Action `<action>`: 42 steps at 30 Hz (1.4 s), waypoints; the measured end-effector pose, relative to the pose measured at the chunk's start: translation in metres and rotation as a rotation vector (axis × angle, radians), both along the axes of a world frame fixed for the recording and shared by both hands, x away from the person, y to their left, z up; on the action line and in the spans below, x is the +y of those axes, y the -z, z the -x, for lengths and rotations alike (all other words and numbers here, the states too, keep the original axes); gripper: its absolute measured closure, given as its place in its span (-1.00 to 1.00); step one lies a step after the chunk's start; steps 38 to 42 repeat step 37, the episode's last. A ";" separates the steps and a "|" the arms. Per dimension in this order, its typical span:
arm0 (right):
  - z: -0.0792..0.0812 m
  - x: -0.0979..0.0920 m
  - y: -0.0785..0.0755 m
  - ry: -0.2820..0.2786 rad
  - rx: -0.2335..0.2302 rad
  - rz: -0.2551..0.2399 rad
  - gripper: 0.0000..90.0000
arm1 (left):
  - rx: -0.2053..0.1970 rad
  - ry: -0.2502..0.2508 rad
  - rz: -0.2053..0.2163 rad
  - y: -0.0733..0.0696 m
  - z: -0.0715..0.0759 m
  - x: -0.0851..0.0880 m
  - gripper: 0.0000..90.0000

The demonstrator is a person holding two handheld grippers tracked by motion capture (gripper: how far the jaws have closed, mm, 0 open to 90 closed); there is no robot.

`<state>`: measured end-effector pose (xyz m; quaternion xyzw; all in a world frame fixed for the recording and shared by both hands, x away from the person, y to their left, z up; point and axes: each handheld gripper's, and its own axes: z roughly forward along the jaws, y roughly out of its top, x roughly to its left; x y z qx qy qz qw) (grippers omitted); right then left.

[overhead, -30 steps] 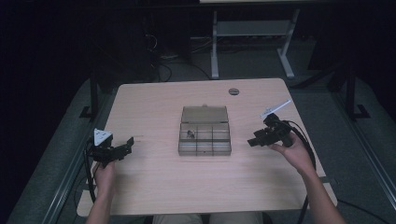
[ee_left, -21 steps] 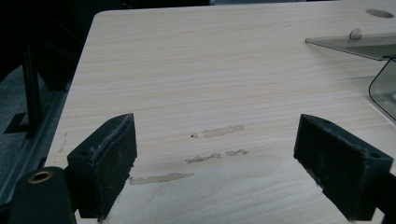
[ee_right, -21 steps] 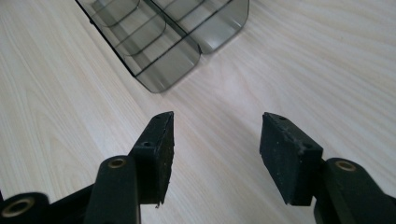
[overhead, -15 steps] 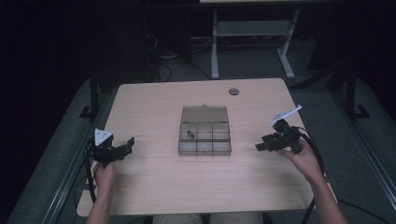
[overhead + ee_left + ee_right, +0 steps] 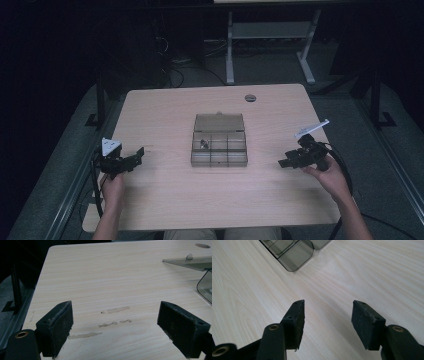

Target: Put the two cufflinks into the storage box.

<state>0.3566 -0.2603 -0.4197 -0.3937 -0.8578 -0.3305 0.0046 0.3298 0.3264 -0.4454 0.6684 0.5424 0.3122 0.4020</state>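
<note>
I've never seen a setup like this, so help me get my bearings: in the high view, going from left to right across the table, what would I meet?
Left tongs held open over the table → clear plastic box with its lid open, in the middle → right tongs, also open and holding nothing.

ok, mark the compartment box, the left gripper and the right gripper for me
compartment box (image 5: 219, 156), high view, on its front row of compartments
left gripper (image 5: 138, 156), high view, midway between its open fingertips
right gripper (image 5: 284, 162), high view, midway between its open fingertips
</note>
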 end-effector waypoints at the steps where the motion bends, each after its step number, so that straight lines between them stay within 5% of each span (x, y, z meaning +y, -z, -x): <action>1: 0.001 -0.001 0.001 0.000 0.004 -0.001 -0.04 | -0.001 0.001 -0.001 0.000 0.000 0.000 -0.71; 25: 0.033 -0.015 0.018 0.032 0.001 -0.047 -0.06 | 0.007 0.015 -0.009 0.001 -0.001 -0.003 -0.71; 36: 0.052 -0.017 0.012 0.063 -0.073 -0.068 -0.19 | 0.001 0.013 0.000 0.001 0.000 -0.003 -0.71; 42: 0.052 -0.017 0.011 0.073 -0.074 -0.071 -0.23 | 0.003 0.016 -0.005 0.000 0.000 -0.003 -0.71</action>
